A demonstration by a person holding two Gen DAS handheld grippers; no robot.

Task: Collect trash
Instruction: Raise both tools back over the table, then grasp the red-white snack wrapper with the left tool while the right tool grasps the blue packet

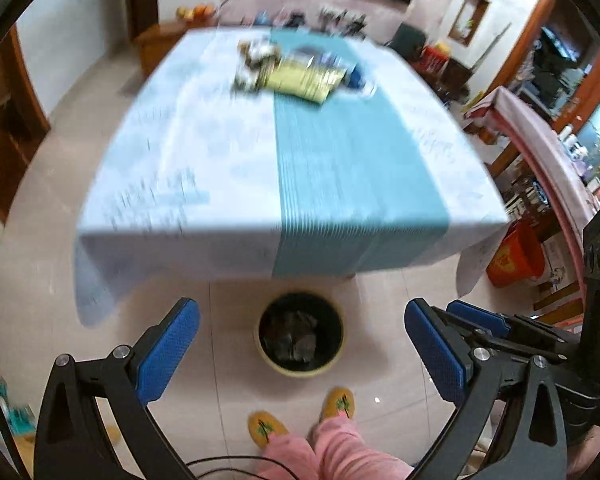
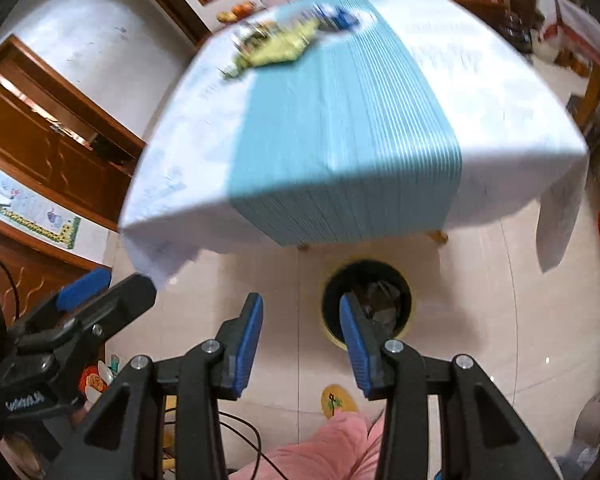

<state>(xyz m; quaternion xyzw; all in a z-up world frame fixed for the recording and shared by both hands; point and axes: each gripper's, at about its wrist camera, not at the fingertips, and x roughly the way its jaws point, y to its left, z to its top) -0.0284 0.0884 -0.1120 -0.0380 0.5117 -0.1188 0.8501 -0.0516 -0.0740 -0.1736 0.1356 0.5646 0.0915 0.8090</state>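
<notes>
From where she stands, left gripper (image 1: 302,346) gaping empty and right gripper (image 2: 301,350) parted narrower, empty too, one blurred heap of wrappers (image 1: 300,72) lies across the far end of one table (image 1: 204,168), well beyond both, one bin (image 1: 300,336) near her feet.
</notes>
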